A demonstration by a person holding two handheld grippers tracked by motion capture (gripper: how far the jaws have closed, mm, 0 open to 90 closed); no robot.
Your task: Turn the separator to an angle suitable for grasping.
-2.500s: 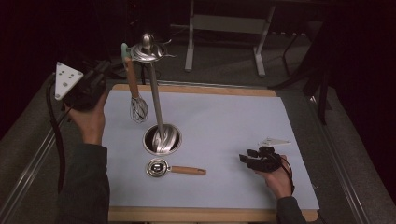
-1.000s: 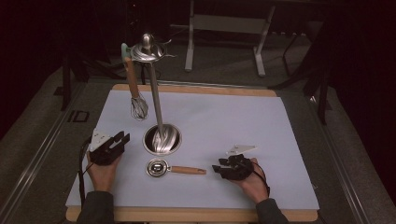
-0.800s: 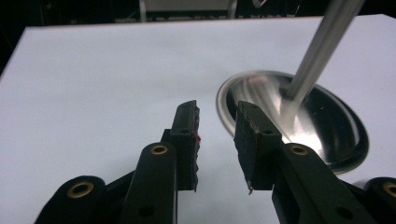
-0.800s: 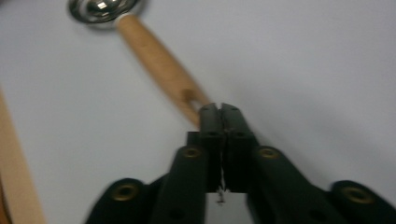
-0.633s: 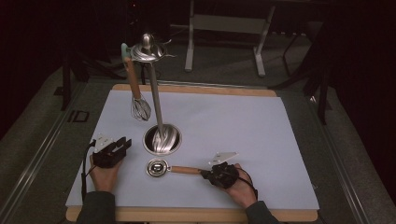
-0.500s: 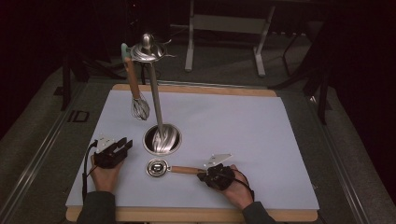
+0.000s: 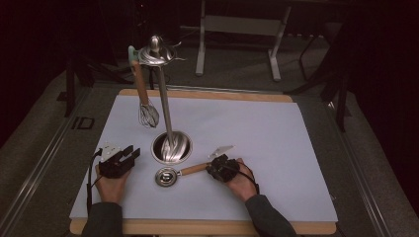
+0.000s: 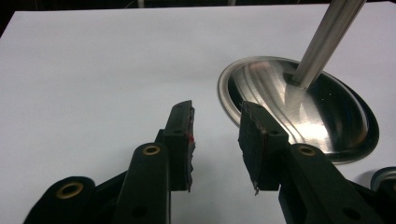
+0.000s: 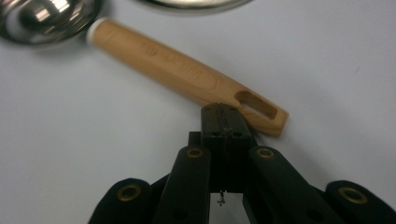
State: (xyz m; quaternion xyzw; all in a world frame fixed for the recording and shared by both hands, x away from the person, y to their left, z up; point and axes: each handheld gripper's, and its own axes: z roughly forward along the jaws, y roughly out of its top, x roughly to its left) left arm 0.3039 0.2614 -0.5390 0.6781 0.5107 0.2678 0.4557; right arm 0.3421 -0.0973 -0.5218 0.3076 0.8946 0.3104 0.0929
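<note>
Right gripper view: right gripper (image 9: 223, 122) has its jaws fully closed with nothing between them, tips butted against the wooden handle (image 9: 187, 74) of the measuring scoop (image 7: 167, 176), near the slotted end. That is a nudge or a miss, not a grip. To do the pickup well, the jaws likely need to reopen, straddle the handle across its narrow width just short of the slot, come down until the pads flank the wood, then close. Approaching square to the handle should stop it skating on the smooth mat (image 7: 276, 143).

Left gripper (image 8: 217, 140) sits with jaws apart and empty, and they have just been widening. It rests on the mat just beside the steel base dish (image 8: 299, 107) of the stand, so it is free to steady the stand or the scoop's bowl if the handle spins.

Scoop: small round steel bowl, shiny, with a short light wooden handle that has faint lettering and an oblong hanging slot at its end. It lies flat on the mat, bowl just in front of the dish, handle pointing toward the right hand. A whisk (image 7: 147, 114) already hangs from the stand's top, so the slot is probably meant for a hook there.
</note>
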